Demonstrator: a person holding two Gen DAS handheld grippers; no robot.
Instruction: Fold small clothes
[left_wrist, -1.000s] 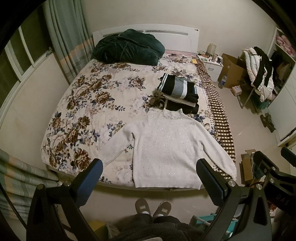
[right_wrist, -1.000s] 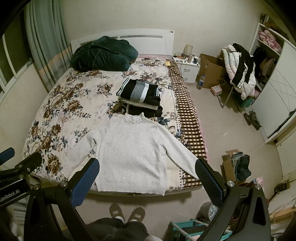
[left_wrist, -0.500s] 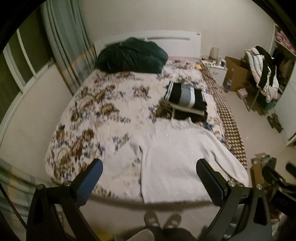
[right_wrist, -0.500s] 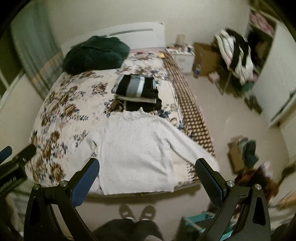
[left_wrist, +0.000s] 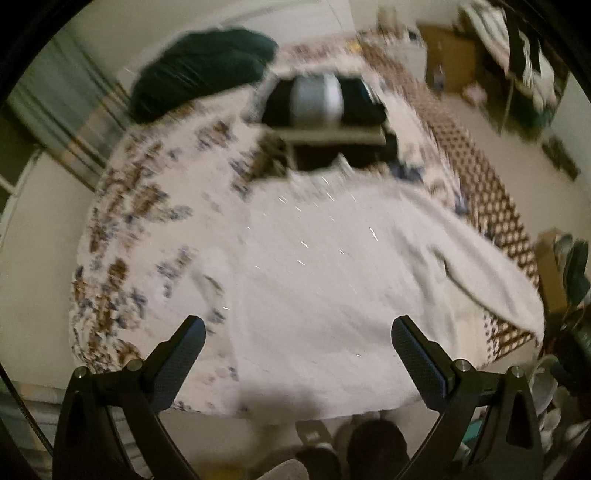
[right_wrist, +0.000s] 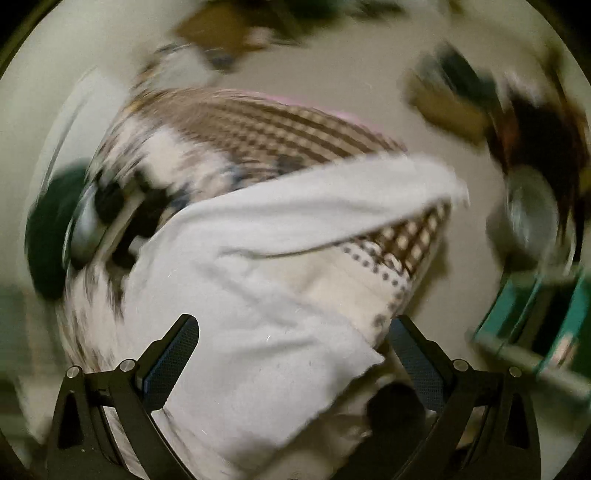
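Both views are smeared, the right wrist one badly, so the room beyond the bed (left_wrist: 122, 236) is mostly mush. The left gripper (left_wrist: 297, 332) is spread wide over the white sweater (left_wrist: 332, 280), gripping nothing. The right gripper (right_wrist: 291, 332) is just as wide, empty too, above the sweater's hem corner. The sweater lies flat on the floral quilt, one sleeve (right_wrist: 325, 206) trailing off the checkered edge. Folded dark clothes (left_wrist: 325, 110) sit just past its collar, with a green bundle (left_wrist: 199, 70) further back.

Folded stack (left_wrist: 325, 118) blocks beyond sweater (left_wrist: 332, 295) collar.
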